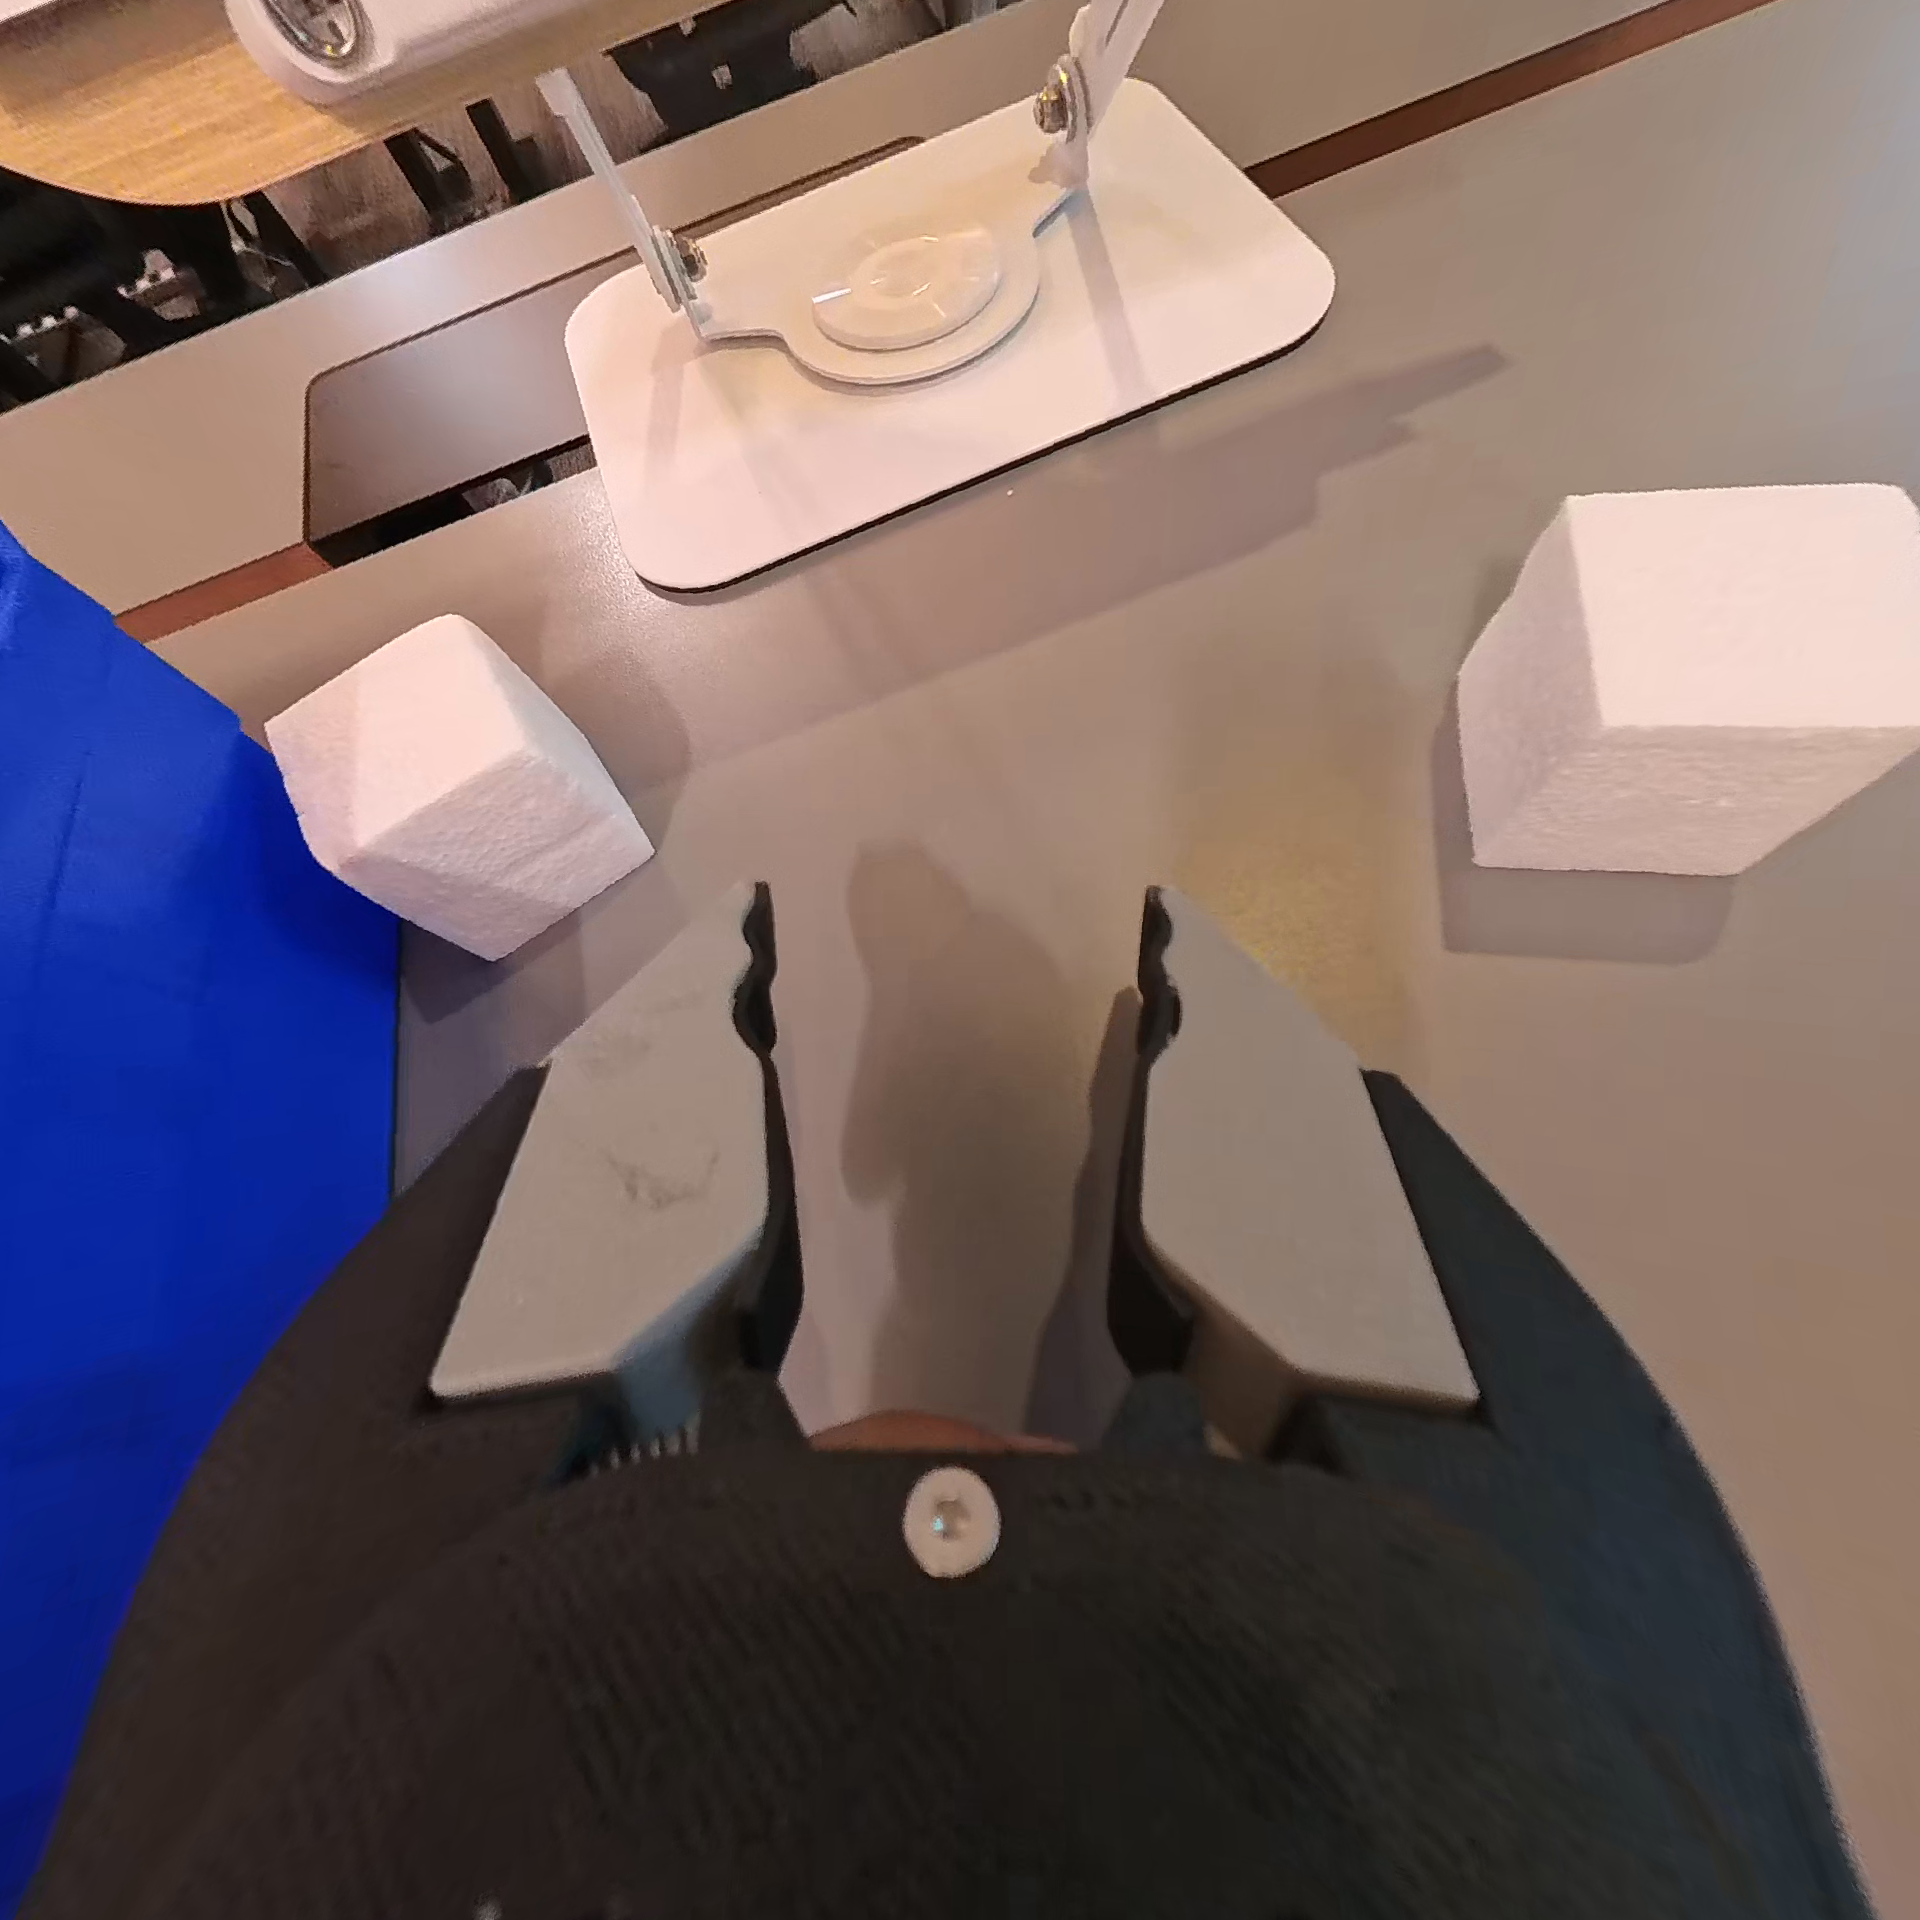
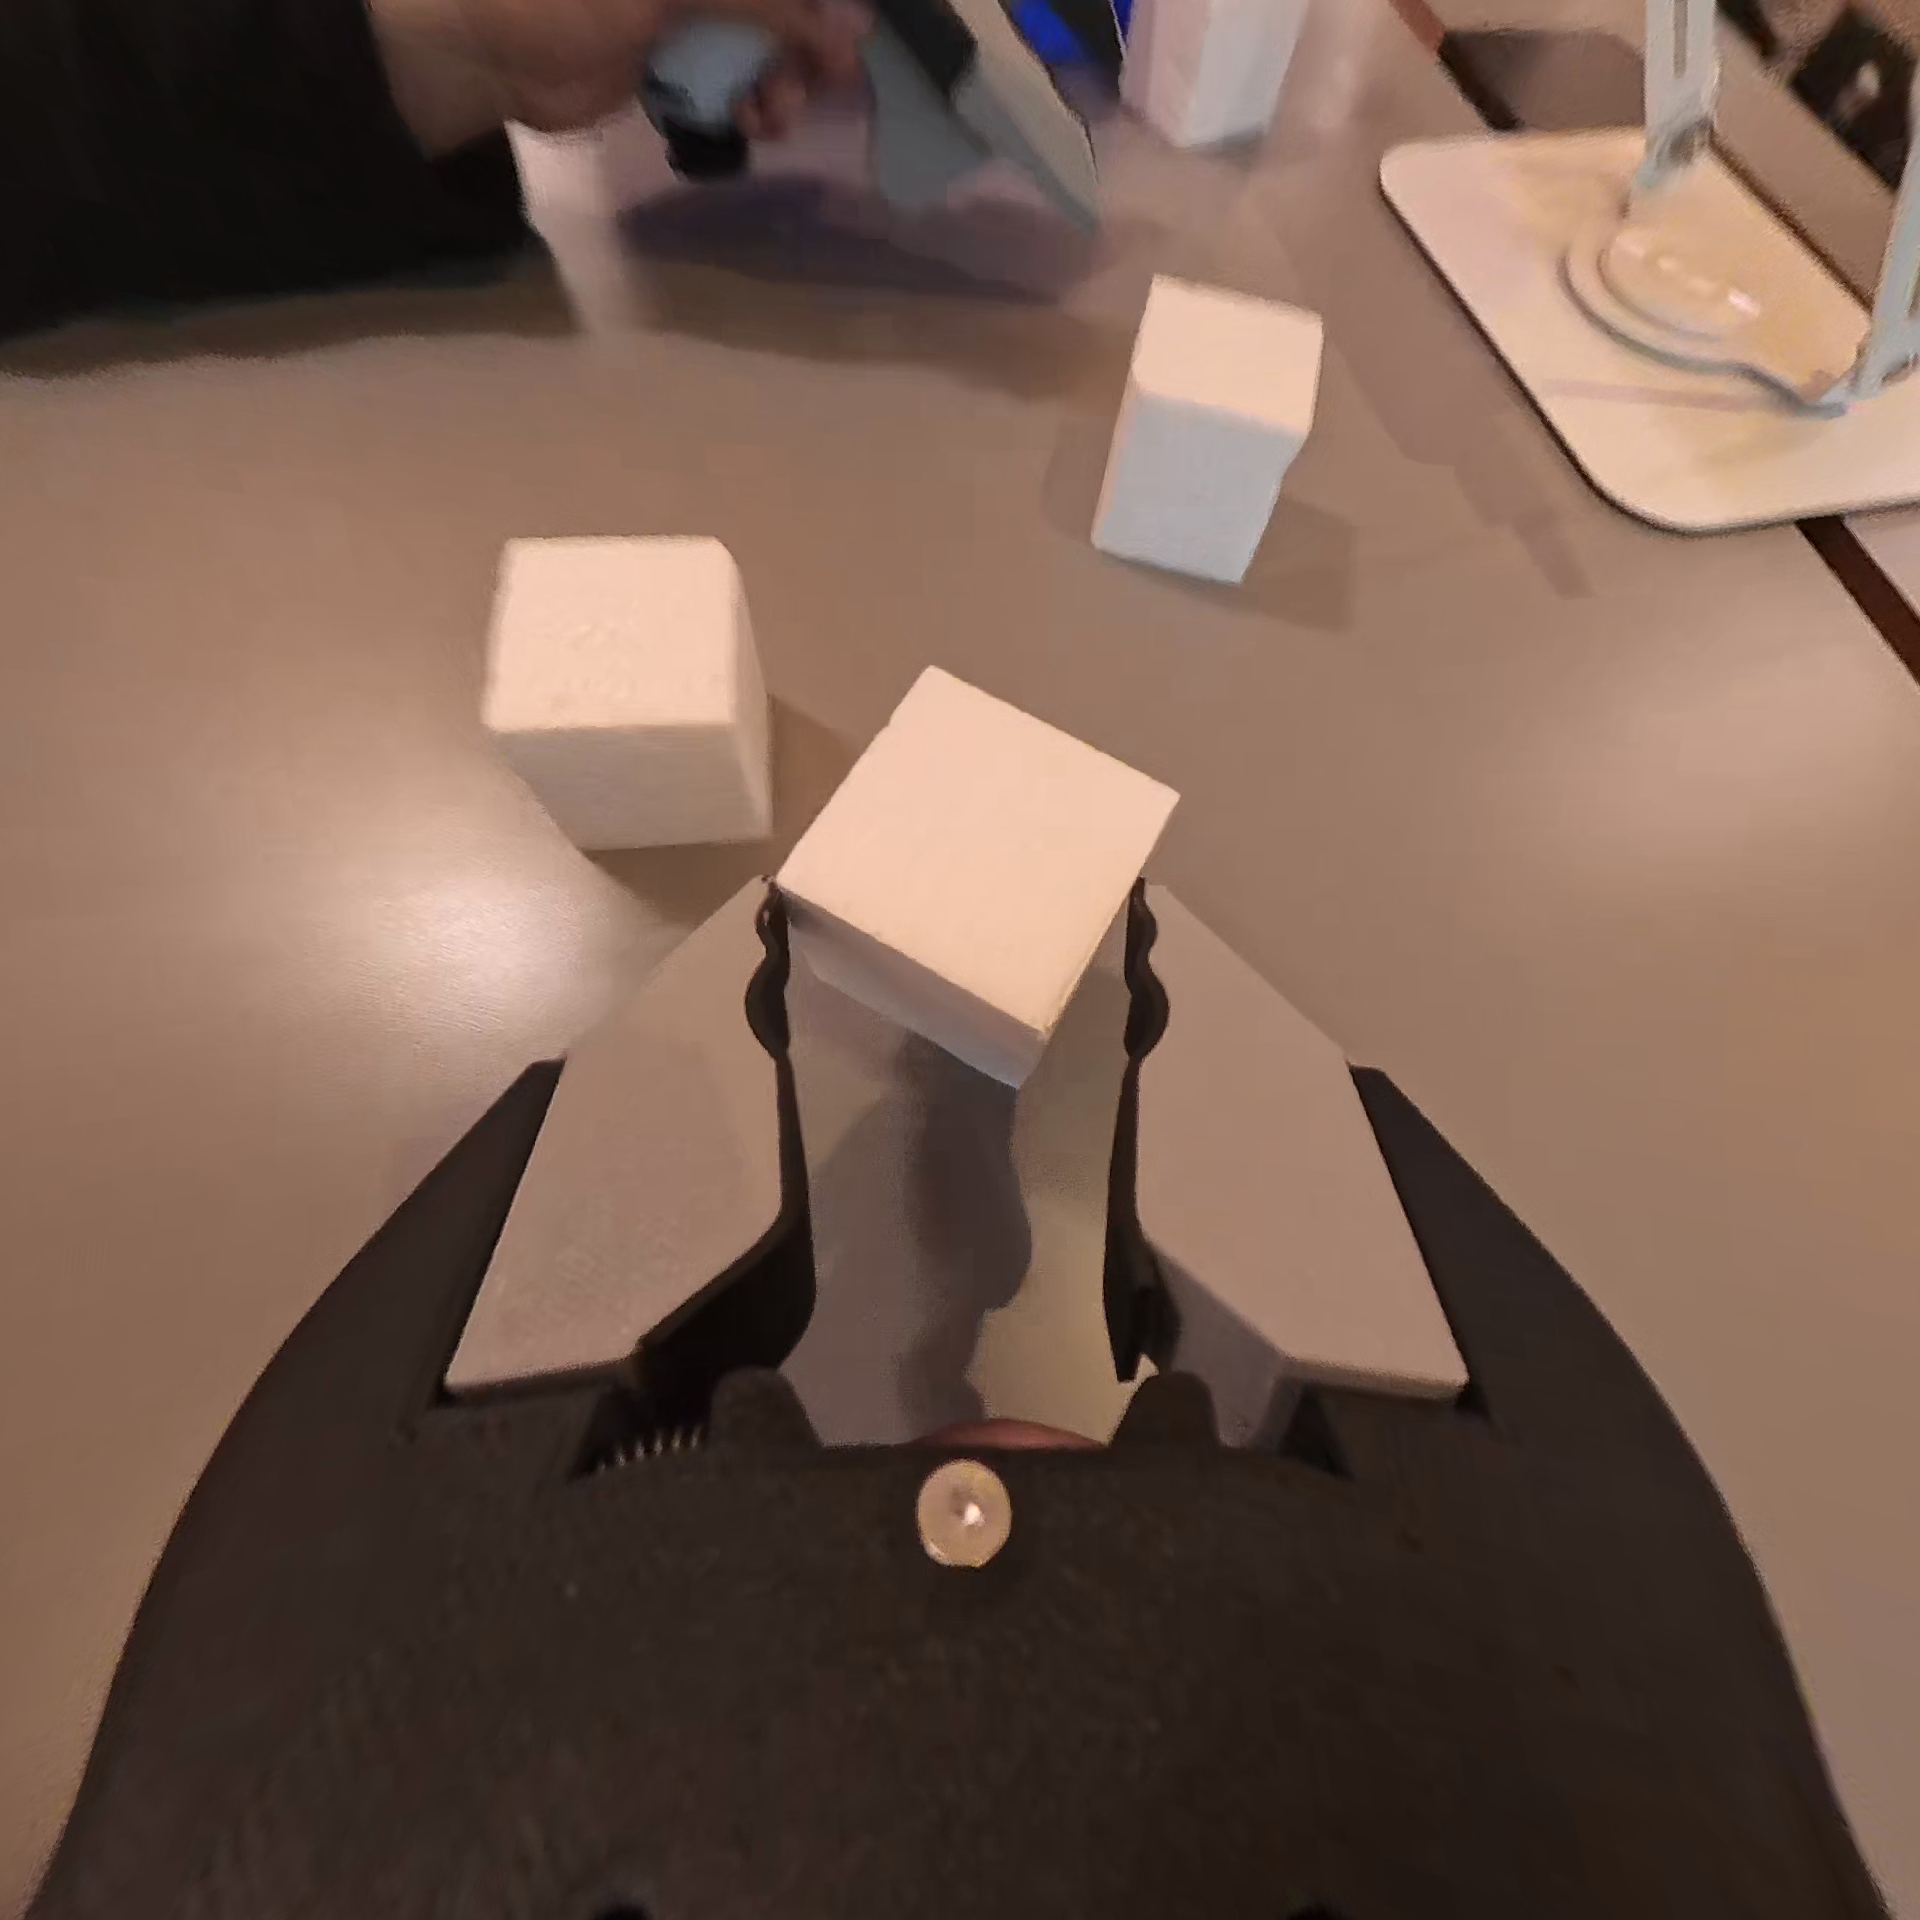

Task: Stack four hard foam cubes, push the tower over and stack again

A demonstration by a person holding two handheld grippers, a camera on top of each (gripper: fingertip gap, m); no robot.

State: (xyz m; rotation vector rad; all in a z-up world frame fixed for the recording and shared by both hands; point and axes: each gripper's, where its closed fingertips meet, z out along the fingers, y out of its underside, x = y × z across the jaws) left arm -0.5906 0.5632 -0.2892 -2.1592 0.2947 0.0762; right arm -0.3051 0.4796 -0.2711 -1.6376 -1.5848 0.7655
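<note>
In the right wrist view my right gripper is shut on a white foam cube, which sits tilted between the fingertips. A second cube rests on the grey table just ahead to the left. A third cube stands farther off to the right, and a fourth is at the far top. In the left wrist view my left gripper is open and empty above the table. It points between one cube on the left and another on the right, touching neither.
A white stand with a flat base sits at the table's far edge and also shows in the right wrist view. A blue cloth covers the left side. The left gripper and a hand show blurred at the top.
</note>
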